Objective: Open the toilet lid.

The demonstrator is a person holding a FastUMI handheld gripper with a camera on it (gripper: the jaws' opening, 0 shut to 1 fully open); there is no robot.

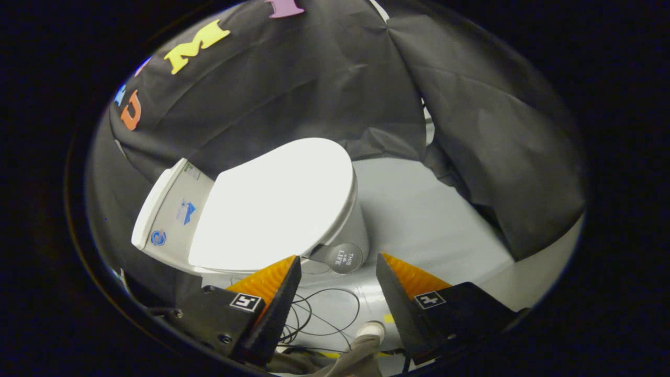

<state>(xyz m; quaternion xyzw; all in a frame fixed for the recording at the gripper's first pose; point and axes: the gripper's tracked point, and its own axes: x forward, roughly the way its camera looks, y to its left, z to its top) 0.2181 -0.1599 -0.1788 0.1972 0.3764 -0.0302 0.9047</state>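
A white toilet (345, 230) stands on the pale floor against the black cloth wall. Its lid (277, 204) lies flat down over the seat, bright under the light. The tank (172, 209) with small blue stickers sits behind the lid. My gripper (338, 257) hovers above and in front of the bowl, open, with nothing between its fingers. One fingertip (290, 264) is close over the lid's front rim; I cannot tell if it touches. The other fingertip (390, 264) hangs over bare floor beside the bowl.
A round grey disc with writing (345, 257) sits low on the bowl's side, just ahead of the fingers. Thin black cables (324, 309) loop on the pale floor (434, 220) below. Black cloth (497, 146) hangs close beyond the toilet and beside it.
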